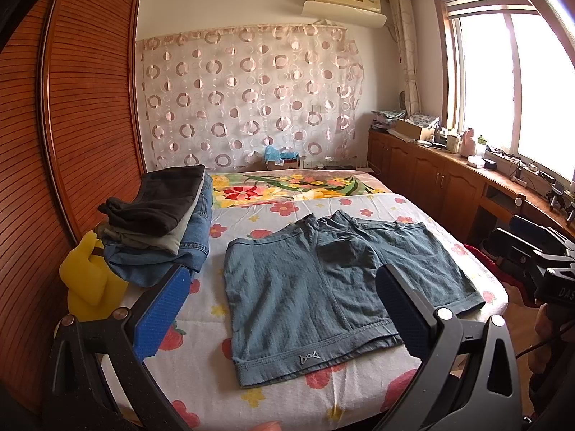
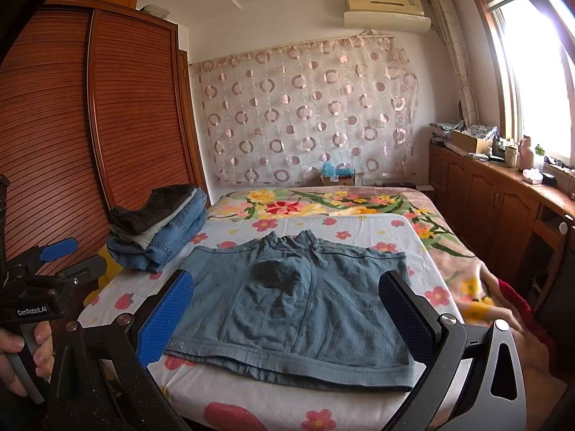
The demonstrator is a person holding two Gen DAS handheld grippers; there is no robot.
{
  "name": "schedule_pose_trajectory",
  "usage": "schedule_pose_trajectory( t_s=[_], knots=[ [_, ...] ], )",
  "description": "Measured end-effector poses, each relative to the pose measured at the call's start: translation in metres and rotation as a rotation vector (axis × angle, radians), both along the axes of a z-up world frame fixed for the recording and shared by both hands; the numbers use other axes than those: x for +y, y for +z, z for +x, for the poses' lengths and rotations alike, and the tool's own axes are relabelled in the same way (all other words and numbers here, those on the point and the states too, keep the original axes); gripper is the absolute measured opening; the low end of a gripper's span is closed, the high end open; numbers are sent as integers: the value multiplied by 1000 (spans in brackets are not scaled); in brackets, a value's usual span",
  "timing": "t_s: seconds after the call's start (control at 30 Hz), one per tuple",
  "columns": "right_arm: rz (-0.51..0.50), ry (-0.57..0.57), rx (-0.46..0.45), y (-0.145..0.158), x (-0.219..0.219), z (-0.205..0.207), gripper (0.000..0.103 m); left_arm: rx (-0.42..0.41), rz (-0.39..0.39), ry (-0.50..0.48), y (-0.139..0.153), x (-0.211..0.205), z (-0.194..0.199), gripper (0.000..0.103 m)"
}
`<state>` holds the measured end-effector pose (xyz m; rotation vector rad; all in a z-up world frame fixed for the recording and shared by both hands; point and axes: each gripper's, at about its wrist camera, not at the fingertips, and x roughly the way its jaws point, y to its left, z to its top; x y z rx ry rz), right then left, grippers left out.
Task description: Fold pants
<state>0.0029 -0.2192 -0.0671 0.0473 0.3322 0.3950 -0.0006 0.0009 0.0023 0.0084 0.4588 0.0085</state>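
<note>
Blue-grey shorts [image 1: 316, 287] lie spread flat on the floral bed sheet [image 1: 273, 395], waistband toward the far side and leg hems toward me. The shorts [image 2: 298, 309] fill the middle of the right wrist view too. My left gripper [image 1: 284, 309] hovers open above the near hem, with nothing between its blue pads [image 1: 161, 309]. Over the near edge of the shorts my right gripper [image 2: 287, 319] is open as well and holds nothing. The left gripper [image 2: 68, 255] also shows at the left of the right wrist view, with a hand [image 2: 21, 355] on its handle.
A stack of folded pants [image 1: 161, 226] sits on the bed's left side beside a yellow object [image 1: 90, 280]. A slatted wooden wardrobe [image 1: 72, 125] stands on the left. Low wooden cabinets [image 1: 431, 176] with clutter run under the window on the right. A floral blanket [image 2: 323, 201] covers the far bed.
</note>
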Motion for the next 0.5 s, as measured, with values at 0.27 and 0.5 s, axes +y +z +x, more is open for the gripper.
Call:
schedule_pose_trajectory(
  t_s=[0.27,0.5],
  knots=[
    [0,4,-4,1,1,-1,103,-1,-1,1,0,0,0,103],
    [0,4,-4,1,1,-1,103,-3,-1,1,0,0,0,103]
  ],
)
